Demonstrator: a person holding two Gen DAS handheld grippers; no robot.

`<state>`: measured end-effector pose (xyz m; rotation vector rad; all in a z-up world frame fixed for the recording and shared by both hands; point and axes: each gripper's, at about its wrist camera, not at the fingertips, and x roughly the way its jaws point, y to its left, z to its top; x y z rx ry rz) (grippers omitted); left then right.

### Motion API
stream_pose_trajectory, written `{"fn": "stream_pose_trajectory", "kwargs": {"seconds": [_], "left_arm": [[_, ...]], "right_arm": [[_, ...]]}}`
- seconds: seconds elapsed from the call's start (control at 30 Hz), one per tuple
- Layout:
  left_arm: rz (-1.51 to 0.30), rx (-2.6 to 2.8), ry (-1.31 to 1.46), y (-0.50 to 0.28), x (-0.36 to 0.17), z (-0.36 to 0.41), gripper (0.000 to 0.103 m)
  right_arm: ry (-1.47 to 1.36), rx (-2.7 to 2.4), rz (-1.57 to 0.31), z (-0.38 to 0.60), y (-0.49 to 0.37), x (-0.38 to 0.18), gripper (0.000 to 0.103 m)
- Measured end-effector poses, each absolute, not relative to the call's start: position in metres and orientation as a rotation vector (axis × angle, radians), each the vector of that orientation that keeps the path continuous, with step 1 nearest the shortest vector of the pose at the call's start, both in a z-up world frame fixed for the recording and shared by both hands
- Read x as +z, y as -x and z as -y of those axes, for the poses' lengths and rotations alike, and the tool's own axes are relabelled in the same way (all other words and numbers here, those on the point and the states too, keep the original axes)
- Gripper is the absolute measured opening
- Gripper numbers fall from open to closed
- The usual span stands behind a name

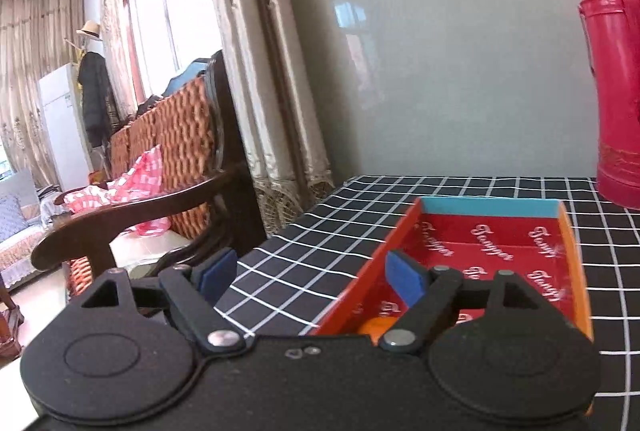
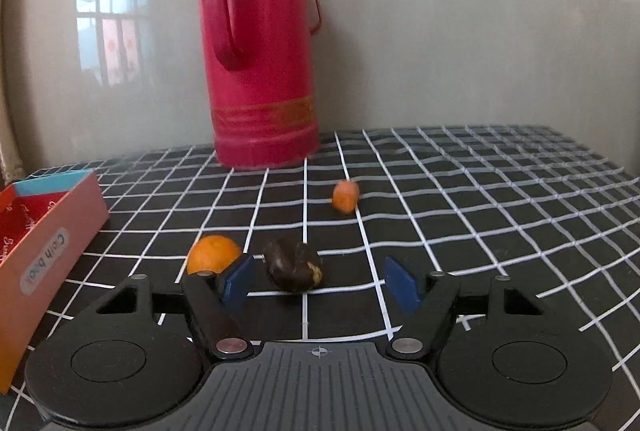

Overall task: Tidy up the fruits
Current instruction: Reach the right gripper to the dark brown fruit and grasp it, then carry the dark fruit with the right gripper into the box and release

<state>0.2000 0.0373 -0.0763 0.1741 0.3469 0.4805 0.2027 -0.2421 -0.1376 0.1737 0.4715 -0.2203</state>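
In the right wrist view, an orange point(image 2: 214, 254), a dark brown shrivelled fruit point(image 2: 293, 268) and a small orange fruit point(image 2: 345, 196) lie on the black checked tablecloth point(image 2: 480, 211). My right gripper point(image 2: 320, 281) is open and empty, low over the cloth; the dark fruit sits between its blue pads, nearer the left one. In the left wrist view, my left gripper point(image 1: 310, 277) is open above the near left corner of a red box point(image 1: 492, 251) with orange sides. An orange fruit point(image 1: 378, 327) lies in the box, partly hidden behind the gripper.
A tall red thermos point(image 2: 260, 43) stands at the back of the table against the grey wall; it also shows in the left wrist view point(image 1: 616, 79). The box's pink outer side point(image 2: 52, 259) is at the right view's left edge. A wooden armchair point(image 1: 160, 199) stands left of the table.
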Motion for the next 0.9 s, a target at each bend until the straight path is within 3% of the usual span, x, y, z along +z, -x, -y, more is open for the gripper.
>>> {"fn": "stream_pose_trajectory", "kwargs": {"seconds": [0.53, 0.6, 0.7, 0.9], "left_arm": [[-0.385, 0.53, -0.098, -0.195, -0.073, -0.078, 0.077], [-0.384, 0.533, -0.097, -0.195, -0.072, -0.079, 0.078], [-0.389, 0.538, -0.088, -0.194, -0.072, -0.083, 0.078], [-0.422, 0.563, -0.049, -0.196, -0.072, -0.096, 0.078]], "right_arm": [[-0.211, -0.207, -0.601, 0.249, -0.241, -0.141, 0.071], [-0.199, -0.203, -0.6, 0.248, -0.244, -0.141, 0.05], [-0.185, -0.182, -0.598, 0.245, -0.244, -0.14, 0.037], [-0.197, -0.194, -0.549, 0.246, -0.227, -0.137, 0.037]]}}
